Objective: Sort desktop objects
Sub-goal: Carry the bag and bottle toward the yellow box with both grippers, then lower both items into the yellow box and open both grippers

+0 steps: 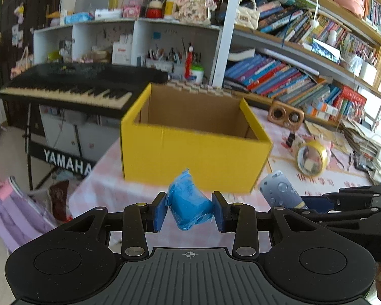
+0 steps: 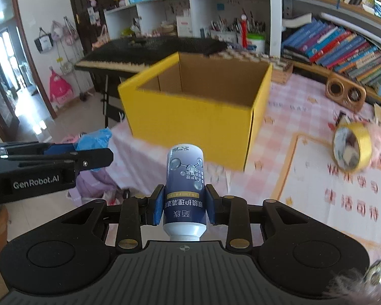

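Left claw [image 1: 189,212] is clamped on a blue wrapped bundle [image 1: 188,200]; right claw [image 2: 185,208] is clamped on a small bottle [image 2: 185,190]. Both are held short of the open yellow box [image 1: 190,150] on the tabletop [image 2: 304,190] — apparently for dropping in. A tape roll [image 2: 351,150] lies far right, unsorted.

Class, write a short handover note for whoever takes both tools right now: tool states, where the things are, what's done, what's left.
Left tool: shut on a blue plastic-wrapped roll.
Right tool: shut on a dark blue bottle, its white cap toward the camera.
Yellow cardboard box: open, ahead of both tools on the pink checked tablecloth; what shows of its inside is bare.
Yellow tape roll: on the cloth, right of the box.
Left: drop both items in the box, then the tape.
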Demonstrator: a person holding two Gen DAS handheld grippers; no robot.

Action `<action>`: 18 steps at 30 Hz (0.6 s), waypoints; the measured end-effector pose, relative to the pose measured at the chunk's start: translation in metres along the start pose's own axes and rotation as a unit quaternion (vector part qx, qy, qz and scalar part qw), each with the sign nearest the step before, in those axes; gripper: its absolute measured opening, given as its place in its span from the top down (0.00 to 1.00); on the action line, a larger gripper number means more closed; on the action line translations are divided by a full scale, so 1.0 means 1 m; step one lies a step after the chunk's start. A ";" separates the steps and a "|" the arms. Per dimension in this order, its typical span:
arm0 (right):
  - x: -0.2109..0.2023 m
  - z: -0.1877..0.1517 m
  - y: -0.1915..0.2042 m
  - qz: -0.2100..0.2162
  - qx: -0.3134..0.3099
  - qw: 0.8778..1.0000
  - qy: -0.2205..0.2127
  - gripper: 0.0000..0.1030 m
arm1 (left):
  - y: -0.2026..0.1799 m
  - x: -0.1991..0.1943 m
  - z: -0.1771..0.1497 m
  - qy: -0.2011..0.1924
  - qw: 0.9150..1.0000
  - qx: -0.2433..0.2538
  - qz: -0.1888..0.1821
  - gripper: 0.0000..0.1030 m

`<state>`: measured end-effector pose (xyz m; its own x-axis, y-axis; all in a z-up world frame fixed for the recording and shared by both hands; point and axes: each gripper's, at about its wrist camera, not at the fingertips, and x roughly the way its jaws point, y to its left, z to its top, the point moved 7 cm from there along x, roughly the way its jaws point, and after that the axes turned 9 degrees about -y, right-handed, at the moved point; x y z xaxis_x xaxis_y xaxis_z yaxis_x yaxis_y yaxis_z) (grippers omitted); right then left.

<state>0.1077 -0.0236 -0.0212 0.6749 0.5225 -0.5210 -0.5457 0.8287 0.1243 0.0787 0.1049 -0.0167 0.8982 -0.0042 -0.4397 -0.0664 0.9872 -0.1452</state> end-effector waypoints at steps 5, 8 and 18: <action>0.008 0.043 -0.010 0.020 -0.006 0.999 -0.038 0.70 | -0.002 0.016 0.035 -0.035 0.999 0.008 0.010 0.65; 0.018 0.068 -0.018 0.031 -0.008 0.998 -0.055 0.70 | -0.003 0.029 0.055 -0.053 0.998 0.012 0.019 0.65; 0.081 0.132 -0.055 0.047 -0.029 0.996 -0.065 0.70 | -0.005 0.085 0.088 -0.066 0.996 0.020 0.053 0.65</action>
<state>0.2578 -0.0007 0.0409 0.6765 0.6214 -0.3952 -0.6339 0.7645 0.1170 0.1935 0.1138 0.0242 0.9363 0.1188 -0.3304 -0.1487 0.9866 -0.0668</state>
